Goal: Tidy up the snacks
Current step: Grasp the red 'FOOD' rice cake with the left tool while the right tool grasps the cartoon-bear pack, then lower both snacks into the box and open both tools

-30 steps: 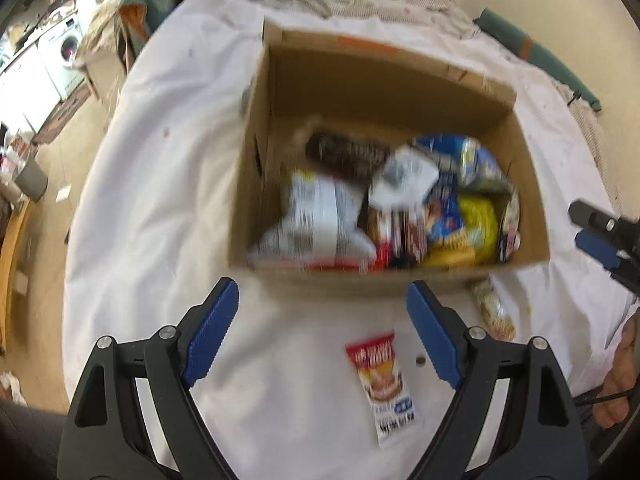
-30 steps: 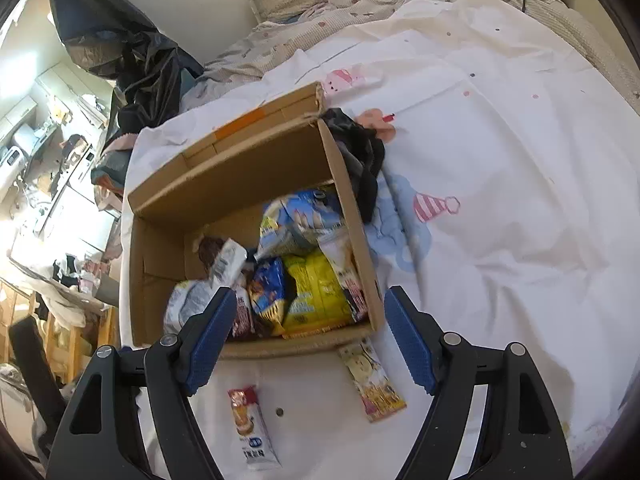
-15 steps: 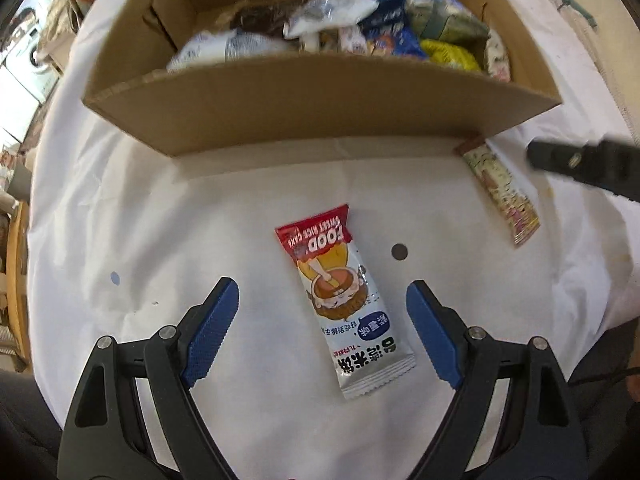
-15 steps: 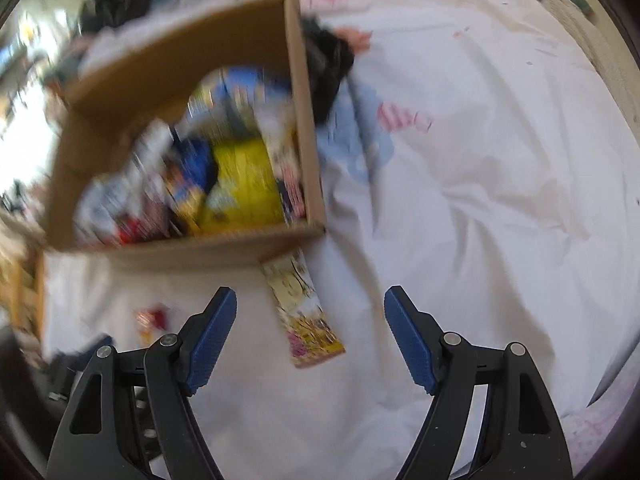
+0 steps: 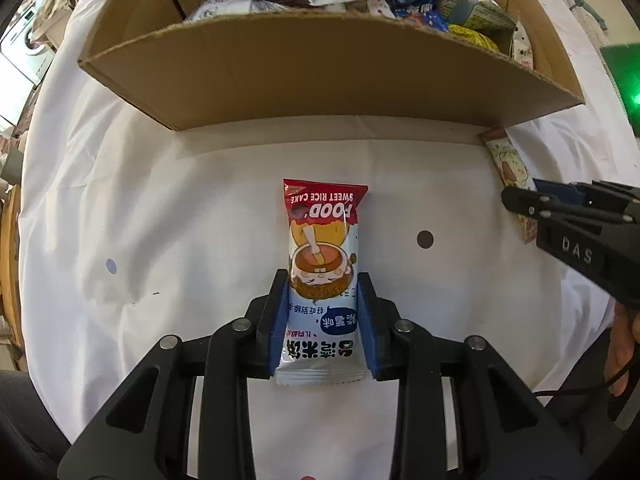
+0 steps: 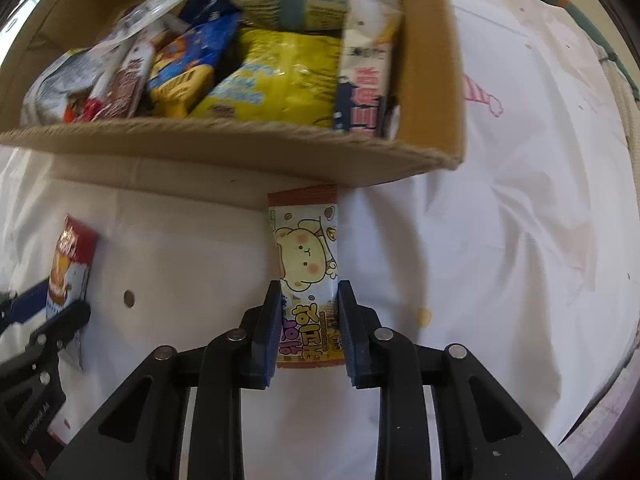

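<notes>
Sweet rice cake pack (image 5: 322, 272) lies flat on white sheet (image 5: 160, 208), in front of cardboard box (image 5: 320, 76) w/ snacks; left gripper (image 5: 322, 300) jaws closing on its sides. Bear-print snack bar (image 6: 306, 264) by box corner; right gripper (image 6: 306, 312) jaws closing on it.

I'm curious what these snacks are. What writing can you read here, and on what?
"FOOD" and "SWEET RICE CAKE": rice cake packet in the closing left gripper.
"DAS": right gripper body.
Chinese print on that packet, Korean print on the bear packet: not legible to me.
Box snacks: blurred.
</notes>
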A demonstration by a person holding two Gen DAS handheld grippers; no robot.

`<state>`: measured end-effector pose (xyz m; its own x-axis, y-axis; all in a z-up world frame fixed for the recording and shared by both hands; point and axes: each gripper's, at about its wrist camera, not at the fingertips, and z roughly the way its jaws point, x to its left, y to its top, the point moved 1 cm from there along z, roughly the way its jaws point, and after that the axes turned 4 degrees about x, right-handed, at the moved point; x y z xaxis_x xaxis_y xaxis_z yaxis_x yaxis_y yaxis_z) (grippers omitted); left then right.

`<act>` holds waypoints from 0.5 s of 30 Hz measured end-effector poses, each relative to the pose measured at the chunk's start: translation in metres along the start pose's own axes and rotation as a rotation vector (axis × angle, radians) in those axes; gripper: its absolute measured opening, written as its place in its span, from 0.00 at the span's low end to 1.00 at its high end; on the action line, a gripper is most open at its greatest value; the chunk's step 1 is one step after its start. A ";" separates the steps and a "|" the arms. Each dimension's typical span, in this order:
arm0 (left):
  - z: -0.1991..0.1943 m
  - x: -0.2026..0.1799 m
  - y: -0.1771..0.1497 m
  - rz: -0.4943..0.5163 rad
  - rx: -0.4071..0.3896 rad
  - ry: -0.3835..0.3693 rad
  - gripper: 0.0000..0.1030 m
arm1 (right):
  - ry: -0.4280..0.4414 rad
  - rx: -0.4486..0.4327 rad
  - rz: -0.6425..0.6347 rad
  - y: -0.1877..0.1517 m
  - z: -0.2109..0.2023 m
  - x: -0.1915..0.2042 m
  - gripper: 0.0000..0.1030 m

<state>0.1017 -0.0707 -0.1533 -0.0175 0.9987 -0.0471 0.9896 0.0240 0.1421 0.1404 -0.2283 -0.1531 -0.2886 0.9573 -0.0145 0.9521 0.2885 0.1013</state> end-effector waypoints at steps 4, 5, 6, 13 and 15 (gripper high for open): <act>-0.004 0.006 0.000 -0.016 -0.003 0.009 0.27 | 0.073 -0.006 0.014 -0.007 -0.007 0.003 0.26; -0.007 0.009 -0.001 -0.018 -0.011 0.016 0.27 | 0.095 -0.007 0.019 -0.008 -0.011 0.004 0.26; -0.010 0.012 -0.001 -0.019 -0.020 0.023 0.27 | 0.115 -0.013 0.022 -0.007 -0.016 0.004 0.26; -0.027 0.034 -0.001 -0.075 -0.033 0.041 0.27 | 0.257 -0.083 -0.006 -0.015 -0.054 0.023 0.27; -0.032 0.051 0.001 -0.115 -0.030 0.046 0.27 | 0.292 -0.106 -0.026 -0.015 -0.065 0.030 0.27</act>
<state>0.0970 -0.0188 -0.1244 -0.1376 0.9903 -0.0196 0.9759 0.1389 0.1681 0.1105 -0.2050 -0.0900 -0.3446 0.9001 0.2667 0.9324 0.2952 0.2086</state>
